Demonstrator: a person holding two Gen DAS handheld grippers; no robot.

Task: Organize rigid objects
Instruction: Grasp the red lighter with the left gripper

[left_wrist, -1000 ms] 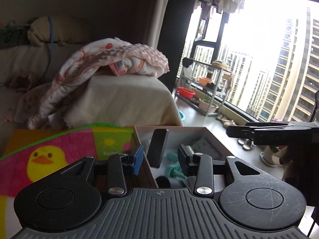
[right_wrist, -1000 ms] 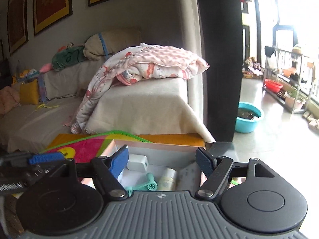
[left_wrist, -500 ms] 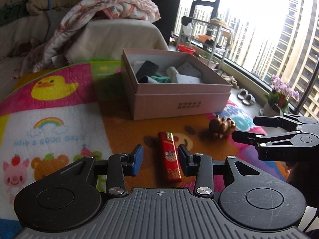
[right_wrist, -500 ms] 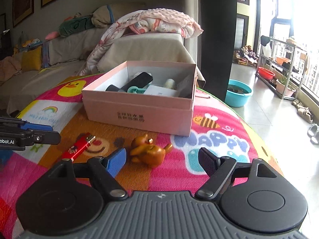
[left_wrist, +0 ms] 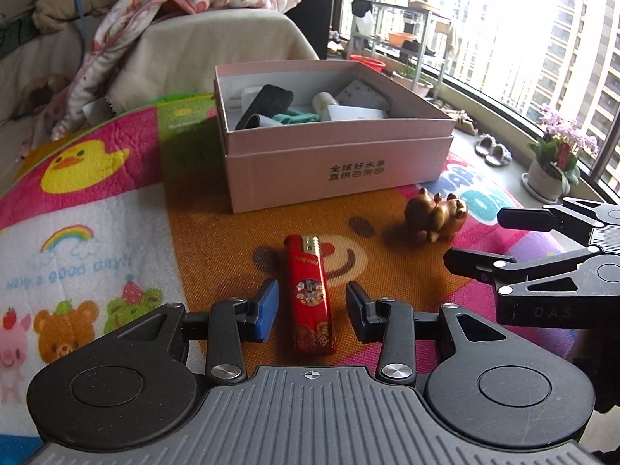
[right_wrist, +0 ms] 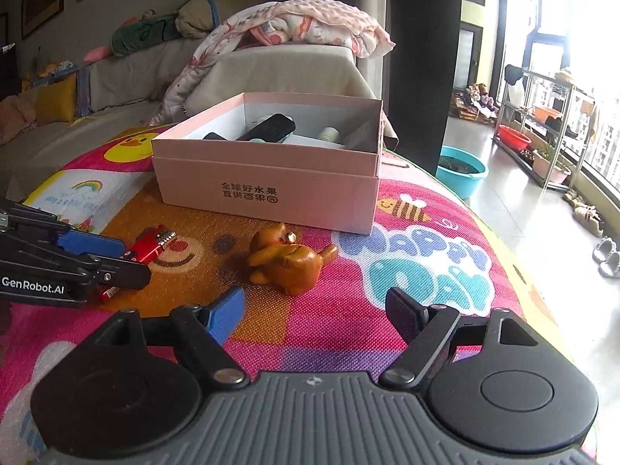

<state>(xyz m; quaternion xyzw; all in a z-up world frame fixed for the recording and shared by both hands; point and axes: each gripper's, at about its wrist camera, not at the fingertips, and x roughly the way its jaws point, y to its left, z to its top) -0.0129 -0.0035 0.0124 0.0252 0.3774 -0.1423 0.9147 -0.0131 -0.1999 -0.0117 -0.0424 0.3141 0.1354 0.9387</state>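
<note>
The flat red plastic lighter (left_wrist: 310, 294) lies on the orange patch of the colourful cartoon play mat (left_wrist: 85, 209), directly between the spread fingers of the left gripper (left_wrist: 311, 312), its long axis running along the line of the fingers, metal head pointing away toward the pink cardboard box (left_wrist: 333, 162). The jaws stand open wider than the lighter, with mat showing on both sides, and they grasp nothing; a straight close across its narrow width looks to be what the pickup calls for. The right gripper (right_wrist: 316, 316) is also wide open and empty, hovering near the small brown glossy animal figurine (right_wrist: 286, 257), which sits just ahead of its fingers and slightly left of their centre line, between them and the box, apart from the box wall. So the left hand is the nearer one for the lighter, the right for the figurine. In the right wrist view the left gripper's fingers cover most of the lighter. Whether the left fingertips touch the mat cannot be told. The box holds a dark remote-like bar, a teal piece and white items, partly hidden by its walls.
</note>
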